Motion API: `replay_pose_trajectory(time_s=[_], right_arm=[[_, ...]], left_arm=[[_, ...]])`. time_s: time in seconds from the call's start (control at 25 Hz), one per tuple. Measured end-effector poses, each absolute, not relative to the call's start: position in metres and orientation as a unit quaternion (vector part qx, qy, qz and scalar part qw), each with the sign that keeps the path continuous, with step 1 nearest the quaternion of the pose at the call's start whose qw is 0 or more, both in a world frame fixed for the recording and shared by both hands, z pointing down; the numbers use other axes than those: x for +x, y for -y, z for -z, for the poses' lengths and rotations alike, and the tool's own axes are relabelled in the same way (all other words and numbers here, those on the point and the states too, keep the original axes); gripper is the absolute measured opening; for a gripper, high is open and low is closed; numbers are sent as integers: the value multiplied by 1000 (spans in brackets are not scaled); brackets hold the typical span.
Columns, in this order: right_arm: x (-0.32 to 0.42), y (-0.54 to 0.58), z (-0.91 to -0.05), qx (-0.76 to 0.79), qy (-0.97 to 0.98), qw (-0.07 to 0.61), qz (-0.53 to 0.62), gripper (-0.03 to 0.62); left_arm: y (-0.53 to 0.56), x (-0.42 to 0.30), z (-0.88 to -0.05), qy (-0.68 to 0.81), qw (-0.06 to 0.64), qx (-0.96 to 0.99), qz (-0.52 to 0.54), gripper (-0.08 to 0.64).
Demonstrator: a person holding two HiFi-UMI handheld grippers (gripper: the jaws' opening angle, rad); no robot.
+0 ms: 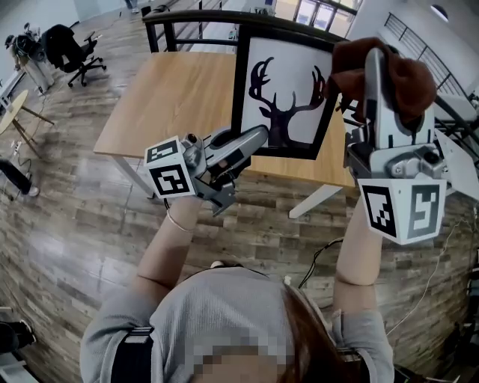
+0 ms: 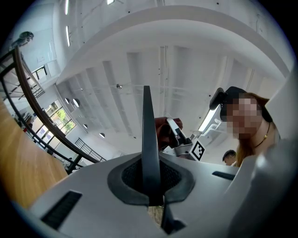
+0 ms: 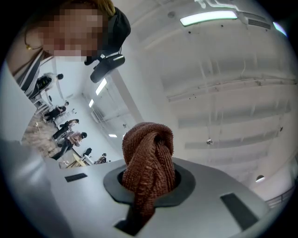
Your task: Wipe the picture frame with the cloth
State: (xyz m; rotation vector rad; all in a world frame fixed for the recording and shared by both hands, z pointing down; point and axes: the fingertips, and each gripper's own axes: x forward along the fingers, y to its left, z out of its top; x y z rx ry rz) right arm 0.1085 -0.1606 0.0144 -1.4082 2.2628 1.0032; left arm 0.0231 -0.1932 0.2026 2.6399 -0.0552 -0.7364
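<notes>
A black picture frame (image 1: 288, 93) with a deer silhouette on white is held up, tilted, over the table's near edge. My left gripper (image 1: 258, 138) is shut on its lower edge; in the left gripper view the frame (image 2: 147, 139) shows edge-on as a thin dark blade between the closed jaws. My right gripper (image 1: 374, 63) is raised at the frame's upper right corner, shut on a bunched brown cloth (image 1: 408, 78). In the right gripper view the cloth (image 3: 149, 158) bulges out from between the jaws. Whether the cloth touches the frame I cannot tell.
A wooden table (image 1: 172, 97) stands below and behind the frame, with a black railing (image 1: 194, 19) beyond it. An office chair (image 1: 71, 48) and a small round table (image 1: 11, 112) are at the far left. Cables (image 1: 322, 258) lie on the plank floor.
</notes>
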Motion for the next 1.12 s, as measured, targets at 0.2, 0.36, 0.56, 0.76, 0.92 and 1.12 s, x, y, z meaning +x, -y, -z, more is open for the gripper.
replay_pose_trajectory(time_s=[0.2, 0.36, 0.56, 0.76, 0.92, 1.12], right_arm=[[96, 180, -29, -502, -775, 87, -373, 45], [88, 188, -41, -503, -773, 65, -382, 46], [95, 196, -59, -503, -784, 58, -359, 46], [98, 195, -71, -502, -793, 58, -339, 45], [97, 190, -80, -499, -799, 56, -330, 45], [95, 181, -96, -493, -806, 45, -325, 46]], left_arm=[[190, 23, -199, -6, 210, 938, 276, 17], [189, 22, -197, -17, 210, 936, 281, 18], [189, 22, -197, -21, 213, 935, 282, 17], [188, 22, -197, -20, 210, 935, 286, 18], [188, 21, -196, -22, 206, 935, 288, 17], [188, 22, -196, -31, 211, 932, 293, 17]])
